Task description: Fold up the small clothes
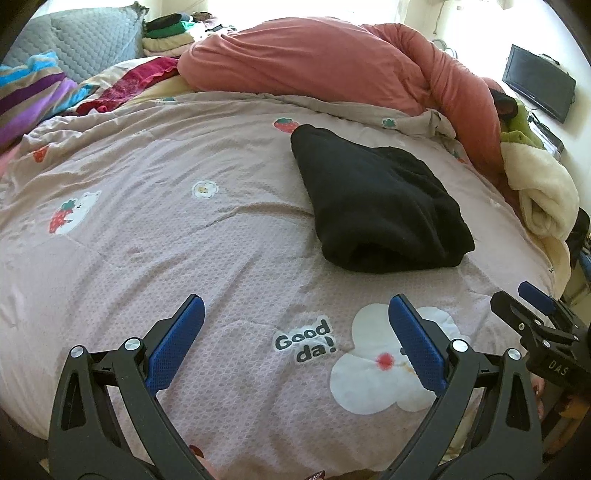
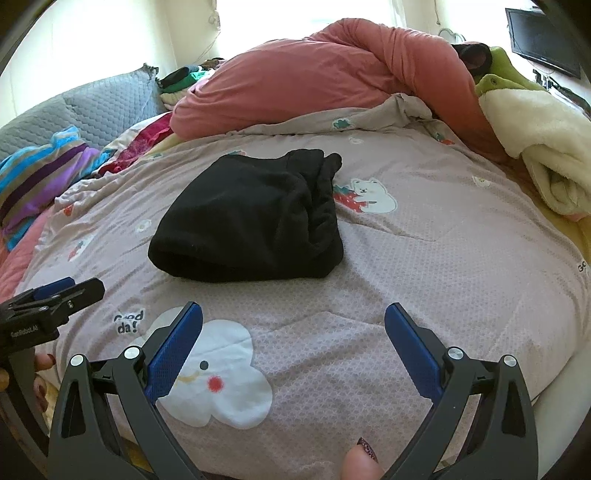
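Black fleece garment [image 1: 373,201] [image 2: 251,218], folded into a thick bundle, lying flat, rolled fold edge facing the cameras

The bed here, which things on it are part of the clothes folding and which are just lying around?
Part of the job:
black garment, folded on the pink quilt
left gripper, jaws open
right gripper, jaws open

Just lying about:
salmon duvet
cream blanket
striped blanket
grey pillow
stacked clothes
monitor

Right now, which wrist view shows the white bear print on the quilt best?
The right wrist view: the white bear print is sharp and whole, just right of the black garment. In the left wrist view a bear print sits small and stretched near the left edge.
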`<action>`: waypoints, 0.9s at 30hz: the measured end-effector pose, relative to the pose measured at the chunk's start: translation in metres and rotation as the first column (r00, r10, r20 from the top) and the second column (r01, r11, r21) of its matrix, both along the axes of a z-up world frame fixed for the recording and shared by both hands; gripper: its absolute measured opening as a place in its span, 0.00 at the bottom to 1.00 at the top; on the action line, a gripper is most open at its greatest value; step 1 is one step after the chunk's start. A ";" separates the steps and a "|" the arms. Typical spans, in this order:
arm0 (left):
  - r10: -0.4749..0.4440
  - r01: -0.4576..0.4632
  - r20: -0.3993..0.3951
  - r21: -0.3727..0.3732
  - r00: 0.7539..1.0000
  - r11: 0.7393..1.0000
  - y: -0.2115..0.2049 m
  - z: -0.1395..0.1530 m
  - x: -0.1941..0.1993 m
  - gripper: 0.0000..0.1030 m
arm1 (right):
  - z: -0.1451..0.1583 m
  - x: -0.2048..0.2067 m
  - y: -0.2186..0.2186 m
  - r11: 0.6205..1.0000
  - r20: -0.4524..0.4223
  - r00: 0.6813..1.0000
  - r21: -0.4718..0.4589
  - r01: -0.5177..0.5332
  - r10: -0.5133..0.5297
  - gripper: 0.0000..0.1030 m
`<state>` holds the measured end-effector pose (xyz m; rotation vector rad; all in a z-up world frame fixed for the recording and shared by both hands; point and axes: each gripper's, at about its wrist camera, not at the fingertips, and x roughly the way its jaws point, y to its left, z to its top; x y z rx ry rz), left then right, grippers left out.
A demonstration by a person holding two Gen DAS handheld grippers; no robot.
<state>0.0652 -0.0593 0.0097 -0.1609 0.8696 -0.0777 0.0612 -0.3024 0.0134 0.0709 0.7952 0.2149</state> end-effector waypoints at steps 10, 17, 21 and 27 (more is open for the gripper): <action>0.010 -0.010 -0.001 0.004 1.000 1.000 0.002 0.002 -0.003 0.91 | 0.001 -0.001 0.001 1.000 -0.002 1.000 0.000 -0.005 0.005 0.95; 0.005 -0.005 -0.008 0.017 1.000 1.000 -0.002 0.003 -0.003 0.91 | 0.002 -0.002 -0.001 1.000 0.002 1.000 -0.003 0.000 0.000 0.95; 0.003 -0.003 -0.016 0.020 1.000 1.000 -0.005 0.002 -0.003 0.91 | 0.002 -0.001 -0.003 1.000 -0.002 1.000 0.000 0.002 -0.002 0.95; 0.010 -0.010 -0.021 0.028 1.000 1.000 -0.005 0.001 -0.002 0.91 | 0.002 -0.001 -0.005 1.000 -0.004 1.000 0.001 0.004 -0.004 0.95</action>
